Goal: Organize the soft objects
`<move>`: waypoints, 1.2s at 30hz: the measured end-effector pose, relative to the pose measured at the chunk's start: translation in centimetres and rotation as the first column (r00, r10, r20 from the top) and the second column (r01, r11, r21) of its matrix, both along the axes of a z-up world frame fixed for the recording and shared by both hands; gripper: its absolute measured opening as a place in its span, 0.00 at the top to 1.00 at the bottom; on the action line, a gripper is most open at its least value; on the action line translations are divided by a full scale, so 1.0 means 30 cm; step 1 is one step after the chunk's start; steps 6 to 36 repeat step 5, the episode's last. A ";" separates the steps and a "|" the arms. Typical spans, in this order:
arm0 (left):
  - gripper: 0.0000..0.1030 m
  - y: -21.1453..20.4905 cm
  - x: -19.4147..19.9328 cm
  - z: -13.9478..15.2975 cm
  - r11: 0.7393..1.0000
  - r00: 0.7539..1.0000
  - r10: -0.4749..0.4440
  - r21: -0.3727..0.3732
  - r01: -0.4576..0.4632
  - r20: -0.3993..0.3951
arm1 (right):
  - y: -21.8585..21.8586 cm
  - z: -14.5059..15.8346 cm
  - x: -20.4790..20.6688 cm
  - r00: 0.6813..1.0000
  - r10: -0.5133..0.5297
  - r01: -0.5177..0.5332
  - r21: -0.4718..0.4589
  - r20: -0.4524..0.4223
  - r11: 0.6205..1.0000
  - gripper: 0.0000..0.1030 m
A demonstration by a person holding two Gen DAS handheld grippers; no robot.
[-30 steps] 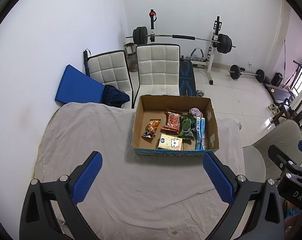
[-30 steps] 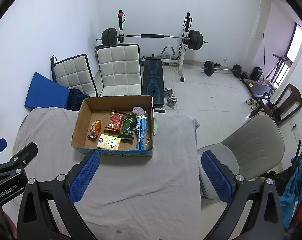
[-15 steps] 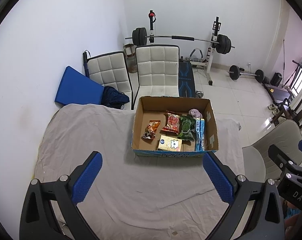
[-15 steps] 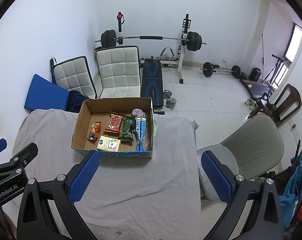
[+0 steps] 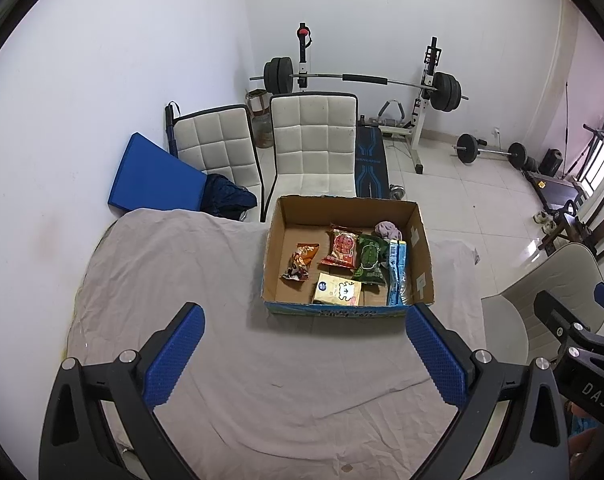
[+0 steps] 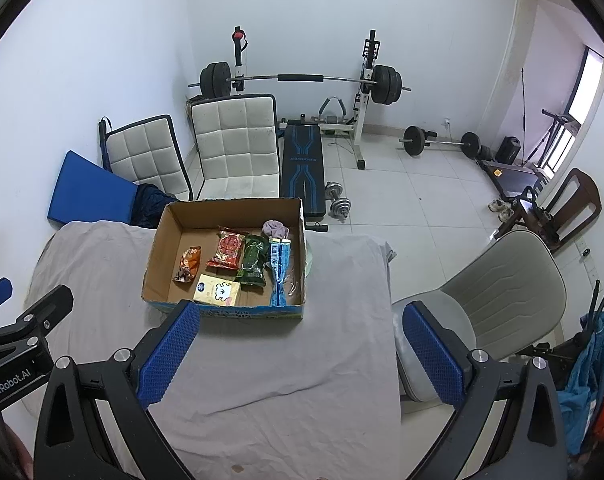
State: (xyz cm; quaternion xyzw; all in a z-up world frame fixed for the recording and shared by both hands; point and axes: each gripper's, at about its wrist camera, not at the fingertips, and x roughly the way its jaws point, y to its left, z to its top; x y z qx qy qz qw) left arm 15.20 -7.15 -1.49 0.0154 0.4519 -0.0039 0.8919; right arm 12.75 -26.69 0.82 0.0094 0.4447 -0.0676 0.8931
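Grey-clothed table (image 5: 182, 280) holds a cardboard box (image 5: 348, 309) of snack packets (image 5: 342, 246) beyond both empty, wide-open claws, left claw (image 5: 302, 354) and right claw (image 6: 300, 354), nothing changed since earlier.

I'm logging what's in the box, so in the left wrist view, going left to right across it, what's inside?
Orange snack bag → red snack bag → green snack bag → blue packet, by the right wall of the cardboard box. The yellow pack and the purple cloth overlap these, so I skip them.
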 end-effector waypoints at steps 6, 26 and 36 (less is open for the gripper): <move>0.00 0.004 0.000 0.010 1.000 1.000 -0.006 -0.005 0.006 0.005 | -0.003 0.001 0.000 1.000 0.000 0.000 0.001 0.000 1.000 0.00; 0.00 0.004 0.000 0.010 1.000 1.000 -0.006 -0.005 0.006 0.005 | -0.003 0.001 0.000 1.000 0.000 0.000 0.001 0.000 1.000 0.00; 0.00 0.004 0.000 0.010 1.000 1.000 -0.006 -0.005 0.006 0.005 | -0.003 0.001 0.000 1.000 0.000 0.000 0.001 0.000 1.000 0.00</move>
